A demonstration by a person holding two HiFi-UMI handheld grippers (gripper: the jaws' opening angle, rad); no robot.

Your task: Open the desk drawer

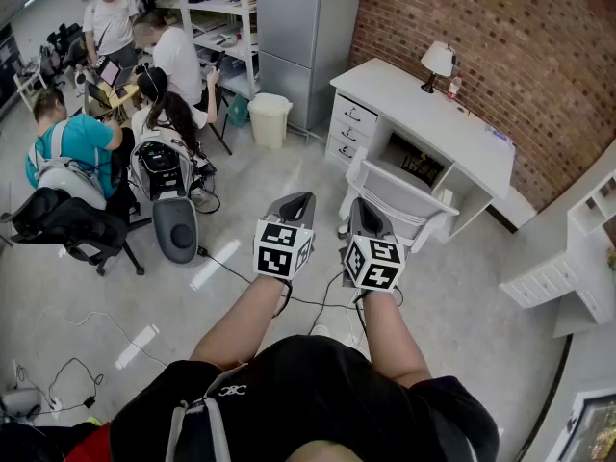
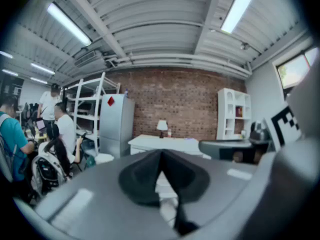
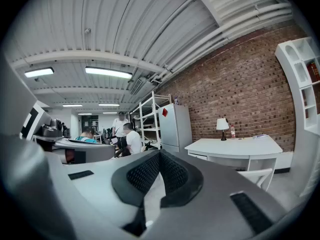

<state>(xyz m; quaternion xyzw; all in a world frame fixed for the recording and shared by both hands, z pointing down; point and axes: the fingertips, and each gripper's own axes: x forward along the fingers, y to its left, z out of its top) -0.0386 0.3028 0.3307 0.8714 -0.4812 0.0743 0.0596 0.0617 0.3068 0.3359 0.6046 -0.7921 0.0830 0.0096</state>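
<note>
Grey left gripper [image 1: 293,202] and right gripper [image 1: 364,212] point forward side by side, jaws together and empty; the white desk [image 1: 438,114] stands well apart, its drawers [image 1: 348,126] closed.

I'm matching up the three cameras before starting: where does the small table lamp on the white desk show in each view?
Head view: lamp upper right, at the far edge of the white desk, by the brick wall.
Left gripper view: lamp at centre, on the desk.
Right gripper view: lamp right of centre, on the desk.
Shared landmark: the tall grey cabinet, left of the desk in all three.
</note>
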